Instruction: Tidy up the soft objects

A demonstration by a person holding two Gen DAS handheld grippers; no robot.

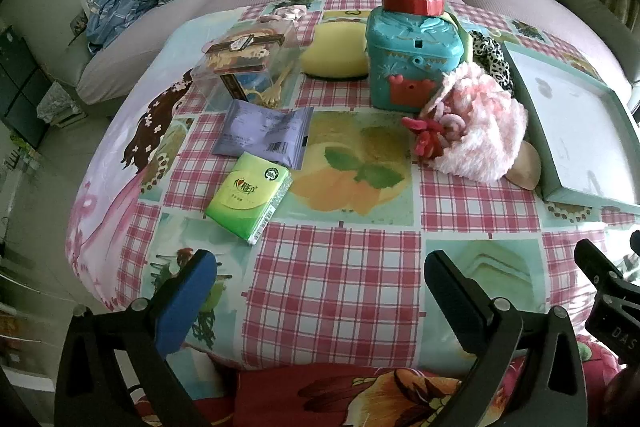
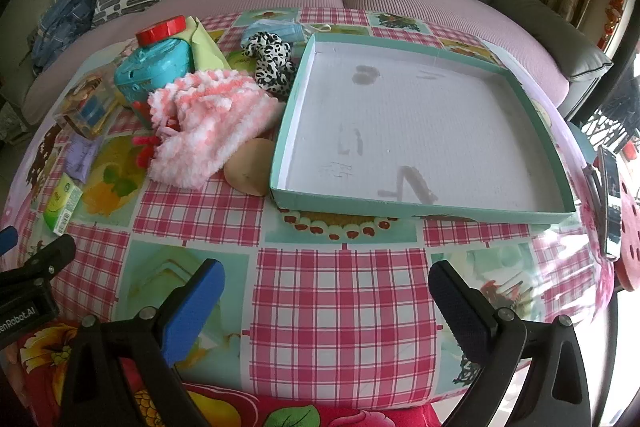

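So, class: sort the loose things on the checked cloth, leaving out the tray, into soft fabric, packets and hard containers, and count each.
Soft fabric: 2, pink fluffy knit, leopard-print cloth
Packets: 2, green tissue pack, purple sachet
Hard containers: 2, teal tin, clear box
Total: 6

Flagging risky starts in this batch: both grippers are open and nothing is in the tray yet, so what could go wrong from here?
1. The pink fluffy knit leans against the teal tin; pulling it could tip the tin or the red lid on top.
2. The beige pad lies partly under the knit beside the tray wall, so it may drag along.
3. The leopard scrunchie sits behind the knit, an awkward reach.
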